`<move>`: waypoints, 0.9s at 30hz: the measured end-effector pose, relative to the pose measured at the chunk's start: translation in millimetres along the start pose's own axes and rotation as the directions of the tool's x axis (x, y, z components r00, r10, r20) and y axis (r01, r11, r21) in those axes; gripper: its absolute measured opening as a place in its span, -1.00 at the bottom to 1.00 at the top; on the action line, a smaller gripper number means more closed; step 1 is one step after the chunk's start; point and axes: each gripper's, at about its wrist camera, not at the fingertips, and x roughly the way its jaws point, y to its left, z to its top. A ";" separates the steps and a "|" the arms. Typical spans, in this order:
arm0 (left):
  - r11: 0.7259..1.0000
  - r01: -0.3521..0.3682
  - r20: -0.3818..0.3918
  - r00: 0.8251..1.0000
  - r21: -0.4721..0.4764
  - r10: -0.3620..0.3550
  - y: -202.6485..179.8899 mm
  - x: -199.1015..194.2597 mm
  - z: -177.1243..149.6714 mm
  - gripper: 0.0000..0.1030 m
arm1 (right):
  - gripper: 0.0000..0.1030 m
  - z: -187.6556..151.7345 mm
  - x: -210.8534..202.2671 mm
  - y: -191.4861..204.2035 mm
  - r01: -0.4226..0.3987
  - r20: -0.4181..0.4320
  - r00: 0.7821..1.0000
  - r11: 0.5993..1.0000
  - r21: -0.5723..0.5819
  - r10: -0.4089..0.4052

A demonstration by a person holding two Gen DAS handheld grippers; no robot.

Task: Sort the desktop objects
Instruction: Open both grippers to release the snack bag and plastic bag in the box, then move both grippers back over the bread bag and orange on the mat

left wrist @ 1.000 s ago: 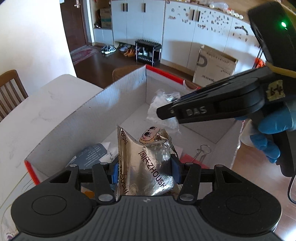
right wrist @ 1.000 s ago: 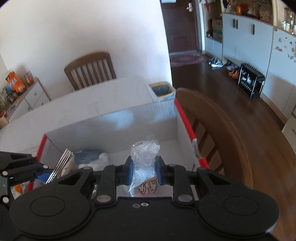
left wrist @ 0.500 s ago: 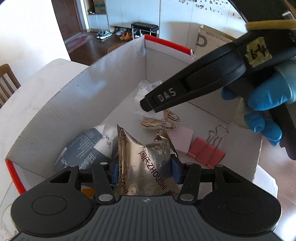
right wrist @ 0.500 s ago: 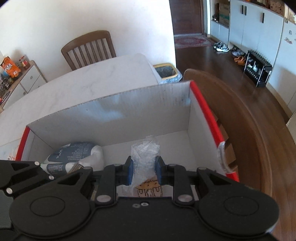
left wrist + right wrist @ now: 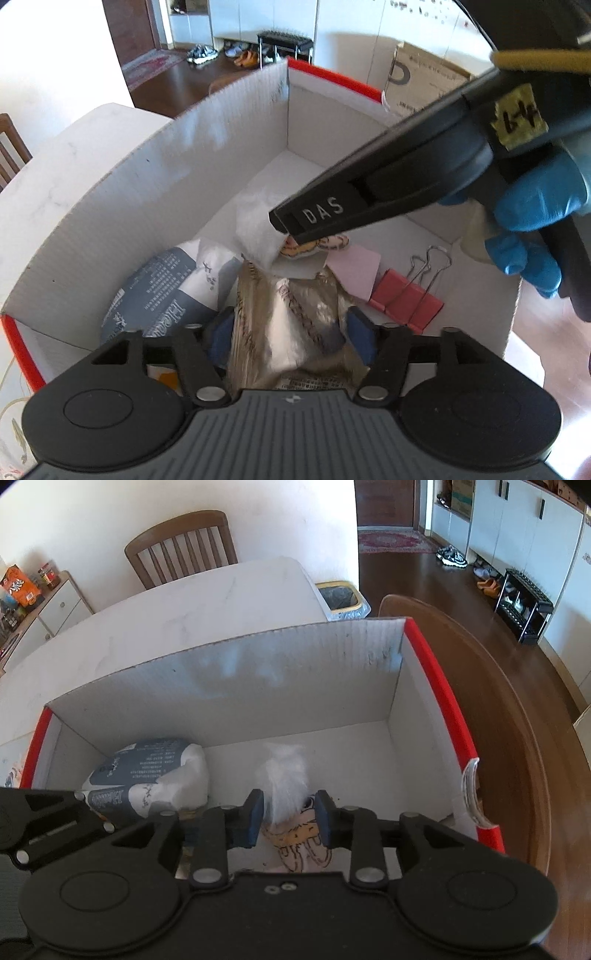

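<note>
Room, daylit, sun strong on pale surfaces.
Walls (image 5: 280, 524): plain cream.
Floor (image 5: 461, 602): dark polished wood.
Table (image 5: 184, 620): white, marbled top.
Chair (image 5: 181, 546): brown wood, slatted back, at the table's far side by the wall.
Second chair (image 5: 498, 716): curved brown back, close at the table's right edge.
Bin (image 5: 341, 598): yellow-rimmed, dark liner, on the floor beside the table.
Sideboard (image 5: 55, 609): white, wood top, packets and jars on it.
Cabinets (image 5: 517, 528): white, dark handles.
Rug (image 5: 395, 541): red, patterned, toward the doorway.
Shoes (image 5: 452, 555): along the cabinets.
Rack (image 5: 522, 605): black, low.
Carton (image 5: 424, 88): leaning on the cabinets.
</note>
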 end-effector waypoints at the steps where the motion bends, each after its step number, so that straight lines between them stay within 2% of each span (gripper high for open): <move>1: 1.000 0.003 0.012 1.000 -0.009 -0.003 0.6 -3.2 -0.6 0.35 | -0.34 -0.1 -1.2 0.0 -0.004 0.003 1.000 1.000 0.003 0.004; 6: 0.999 0.017 0.062 0.998 -0.040 -0.014 3.2 -19.2 -6.7 0.35 | -0.21 -2.4 -16.3 -5.4 -0.014 0.033 0.999 1.000 0.021 0.013; 15: 0.994 0.026 0.168 0.986 -0.105 -0.008 13.6 -61.7 -30.1 0.35 | -0.14 -15.1 -58.9 -3.8 -0.069 0.089 0.994 0.998 -0.008 0.069; 27: 0.985 0.039 0.328 0.944 -0.165 0.018 28.3 -119.7 -51.6 0.35 | -0.06 -38.6 -112.3 21.9 -0.103 0.198 0.974 0.993 -0.051 0.112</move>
